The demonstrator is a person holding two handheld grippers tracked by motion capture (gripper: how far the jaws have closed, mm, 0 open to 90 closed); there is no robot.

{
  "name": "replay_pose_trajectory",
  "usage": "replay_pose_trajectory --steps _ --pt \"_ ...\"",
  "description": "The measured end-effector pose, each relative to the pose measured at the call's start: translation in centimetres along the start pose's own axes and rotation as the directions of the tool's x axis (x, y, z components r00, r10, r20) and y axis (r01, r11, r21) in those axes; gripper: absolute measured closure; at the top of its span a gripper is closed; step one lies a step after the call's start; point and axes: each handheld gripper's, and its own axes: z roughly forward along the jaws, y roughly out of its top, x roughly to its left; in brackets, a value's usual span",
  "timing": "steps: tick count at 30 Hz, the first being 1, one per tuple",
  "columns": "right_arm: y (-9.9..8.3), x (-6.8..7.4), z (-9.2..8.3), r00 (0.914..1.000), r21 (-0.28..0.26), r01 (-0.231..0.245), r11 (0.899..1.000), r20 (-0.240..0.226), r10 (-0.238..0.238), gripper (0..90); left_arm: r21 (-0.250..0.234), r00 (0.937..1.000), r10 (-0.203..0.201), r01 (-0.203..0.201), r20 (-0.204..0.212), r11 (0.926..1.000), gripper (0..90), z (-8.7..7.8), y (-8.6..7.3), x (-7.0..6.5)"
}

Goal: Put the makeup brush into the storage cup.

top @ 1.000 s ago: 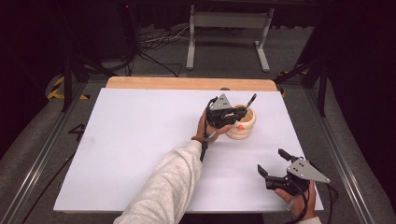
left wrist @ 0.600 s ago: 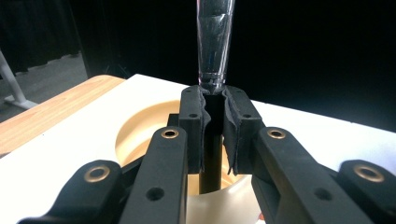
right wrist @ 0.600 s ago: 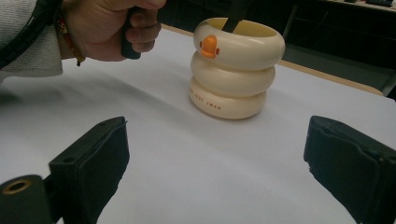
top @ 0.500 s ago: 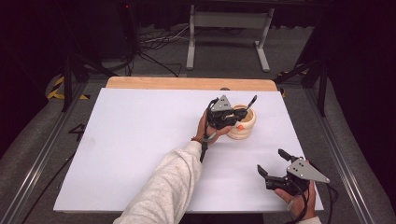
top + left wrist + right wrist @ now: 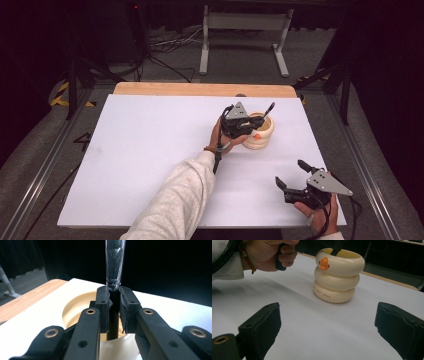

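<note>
two grippers, one cup, one pen. cup (image 5: 258,131): cream, three stacked rings, orange beak on front; stands upright on white table (image 5: 150,150), toward its far right. looks rigid, smooth, likely light, may tip if pen is levered. pen (image 5: 114,265): dark, slim, stiff; stands in cup, best gripped mid-shaft. left gripper (image 5: 114,307): over cup, jaws closed on pen. right gripper (image 5: 295,176): near of cup, jaws wide apart, holding nothing.

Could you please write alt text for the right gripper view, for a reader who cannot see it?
A cream holder of three stacked rings, with an orange duck bill, stands on a white table. The right gripper is open, its black fingers wide apart in the foreground. At upper left, a hand grips a black handle.
</note>
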Motion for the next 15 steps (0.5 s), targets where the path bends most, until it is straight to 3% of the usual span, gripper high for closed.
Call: replay_pose_trajectory --steps 5,9,13,14,15 --pt "0.0 0.0 -0.1 1.0 -0.001 -0.001 1.0 0.0 0.001 7.4 0.018 0.9998 0.017 -0.017 -0.006 0.9997 76.8 -0.1 0.1 -0.1" --pt "0.0 0.0 0.0 1.0 0.0 -0.004 1.0 -0.002 0.004 7.3 0.025 0.9989 0.04 -0.039 -0.025 0.9989 68.4 -0.5 0.4 -0.4" --pt "0.0 -0.1 -0.1 1.0 -0.004 -0.003 1.0 0.0 0.003 7.3 0.04 0.9955 0.076 -0.074 -0.056 0.9965 53.1 -1.3 0.9 -0.6" --pt "0.0 -0.1 -0.1 1.0 -0.004 -0.003 1.0 0.0 0.003 7.3 0.042 0.9942 0.082 -0.08 -0.069 0.9959 53.1 -1.5 1.1 -0.7" --pt "0.0 -0.1 -0.1 1.0 -0.005 -0.001 1.0 0.0 0.001 7.3 0.043 0.9934 0.09 -0.087 -0.071 0.9952 44.6 -1.8 1.2 -0.7"
